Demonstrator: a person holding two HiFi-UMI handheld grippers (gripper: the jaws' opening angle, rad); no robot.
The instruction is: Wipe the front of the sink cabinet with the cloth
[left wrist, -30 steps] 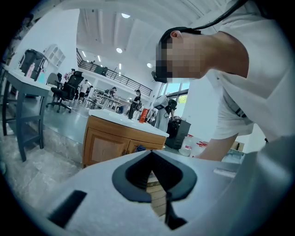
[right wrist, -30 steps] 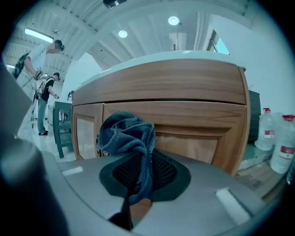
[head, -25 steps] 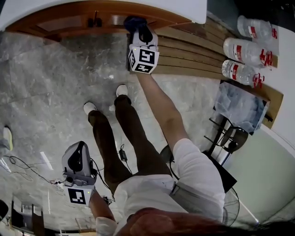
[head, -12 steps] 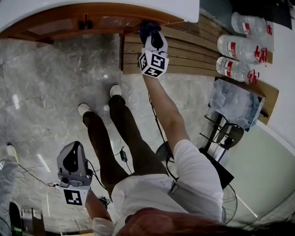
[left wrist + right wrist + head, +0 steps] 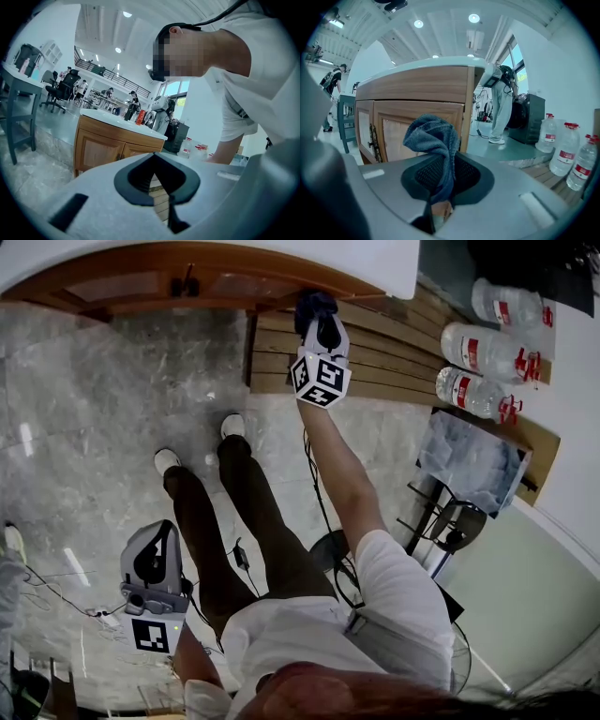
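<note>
Right gripper view shows the right gripper [image 5: 440, 197] clamped on a bunched blue cloth [image 5: 433, 136] near the sink cabinet [image 5: 417, 89]'s right front edge, probably to rub it. The left gripper [image 5: 159, 187], jaws together on nothing, hangs well away from that cabinet.

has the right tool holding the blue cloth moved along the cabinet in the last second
Yes. The right tool, shut on the dark blue cloth, has slid rightward, farther from the dark door handles of the wooden sink cabinet.

open floor [image 5: 94, 381] at left, bottles [image 5: 483, 345] blocking right
</note>
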